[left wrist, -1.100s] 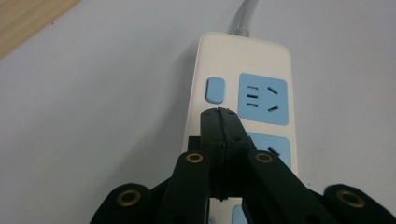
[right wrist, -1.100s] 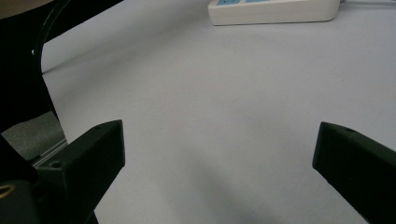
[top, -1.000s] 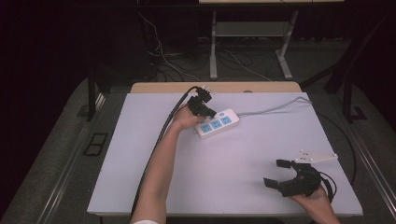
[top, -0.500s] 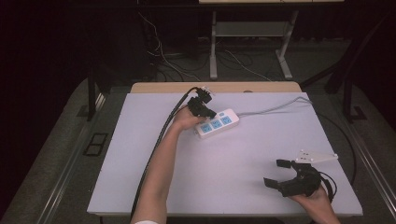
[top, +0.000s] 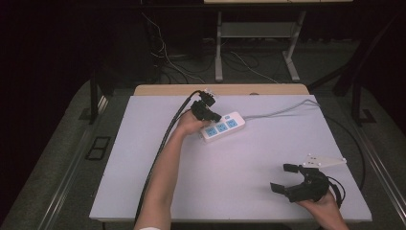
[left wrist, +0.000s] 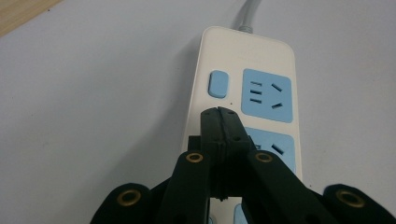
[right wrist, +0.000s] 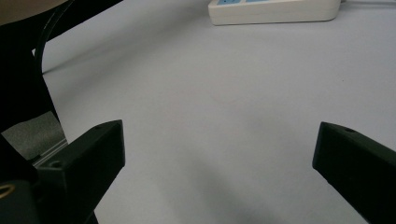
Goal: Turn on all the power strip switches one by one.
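A white power strip (top: 225, 127) with blue sockets lies at the back middle of the white table (top: 143, 158), and its grey cord (top: 282, 112) runs off to the right. My left gripper (top: 215, 117) is shut with nothing between its jaws. Its tips (left wrist: 219, 112) sit over the strip (left wrist: 252, 60), just below the blue switch button (left wrist: 218, 84); whether they touch it I cannot tell. Near the front right corner my right gripper (top: 281, 177) is open and empty above bare tabletop. From there, past that gripper (right wrist: 219, 144), the strip (right wrist: 275, 11) lies far off.
A black cable (top: 163, 143) trails from the left gripper along the forearm to the table's front edge. A wooden strip (top: 249, 89) borders the table's back. Behind it on the floor stand a metal frame (top: 220, 48) and loose wires.
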`<state>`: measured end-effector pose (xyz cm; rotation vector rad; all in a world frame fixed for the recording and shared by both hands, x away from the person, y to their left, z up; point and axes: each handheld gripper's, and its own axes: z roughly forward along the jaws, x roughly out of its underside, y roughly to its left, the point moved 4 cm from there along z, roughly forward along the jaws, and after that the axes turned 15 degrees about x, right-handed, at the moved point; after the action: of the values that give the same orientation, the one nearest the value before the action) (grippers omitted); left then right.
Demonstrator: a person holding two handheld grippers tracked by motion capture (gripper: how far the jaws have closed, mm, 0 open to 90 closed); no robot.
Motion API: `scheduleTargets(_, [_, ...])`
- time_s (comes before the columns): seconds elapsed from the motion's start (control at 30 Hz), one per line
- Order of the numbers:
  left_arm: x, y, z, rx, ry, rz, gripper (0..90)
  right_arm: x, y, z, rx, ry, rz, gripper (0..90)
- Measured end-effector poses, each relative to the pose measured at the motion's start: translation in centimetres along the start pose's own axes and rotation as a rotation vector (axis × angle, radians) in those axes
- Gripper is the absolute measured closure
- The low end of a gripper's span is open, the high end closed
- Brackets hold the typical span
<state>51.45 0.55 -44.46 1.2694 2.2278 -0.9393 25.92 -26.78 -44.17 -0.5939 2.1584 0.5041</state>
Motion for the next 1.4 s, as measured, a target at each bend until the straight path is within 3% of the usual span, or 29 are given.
scheduleTargets(0.37, [0.44,0.39,-0.01,0.033,-0.052,-0.035,89.4,0.02,0.02,0.00,-0.004,-0.002,0.000,2.2])
scheduleTargets(0.57, [0.37,0.20,0.06,0.010,-0.031,-0.009,89.5,0.01,0.04,-0.02,-0.005,-0.003,0.002,2.2])
scheduleTargets(0.77, [0.58,0.26,0.09,0.018,-0.055,-0.020,89.6,-0.01,0.04,-0.03,-0.007,-0.004,0.000,2.2])
scheduleTargets(1.0, [0.59,0.22,0.17,0.008,-0.045,-0.018,89.8,-0.03,0.04,-0.01,-0.007,-0.004,0.000,2.2])
scheduleTargets(1.23, [0.92,0.34,0.11,0.023,-0.088,-0.037,89.8,-0.03,0.01,-0.07,-0.004,-0.009,-0.002,2.2])
scheduleTargets(1.4, [0.85,0.07,0.18,-0.004,-0.077,-0.016,89.7,-0.04,-0.03,-0.04,-0.004,-0.007,-0.001,2.2])
